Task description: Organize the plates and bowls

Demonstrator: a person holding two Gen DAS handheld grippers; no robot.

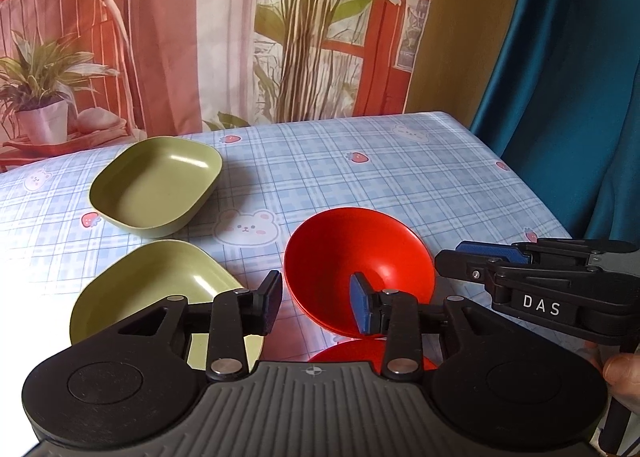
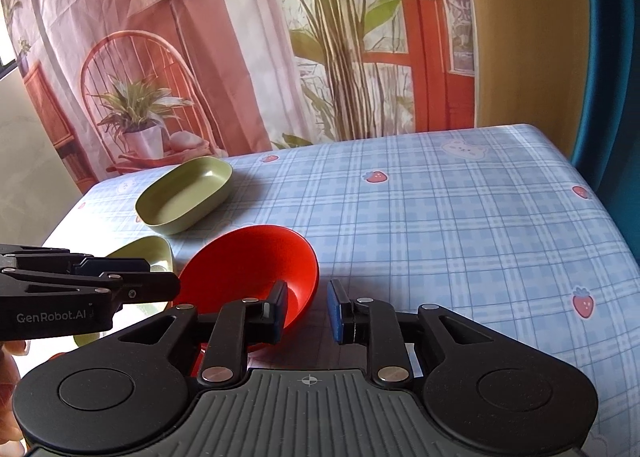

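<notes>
A red bowl [image 1: 360,265] [image 2: 252,269] sits tilted on the checked tablecloth, with another red dish [image 1: 344,353] partly hidden under it. Two green rectangular dishes lie to the left: a far one [image 1: 156,185] [image 2: 186,195] and a near one [image 1: 152,289] [image 2: 150,253]. My left gripper [image 1: 316,305] is open, its jaws straddling the red bowl's near left rim without closing on it. My right gripper [image 2: 308,311] is open, its left finger inside the bowl's right rim. Each gripper shows in the other's view, the right one [image 1: 520,277] and the left one [image 2: 80,289].
The table [image 2: 460,225] is covered with a blue plaid cloth with bears and strawberries. A printed backdrop curtain [image 1: 200,37] hangs behind it and a teal curtain [image 1: 580,77] hangs at the right. The table's right edge [image 2: 600,209] is close.
</notes>
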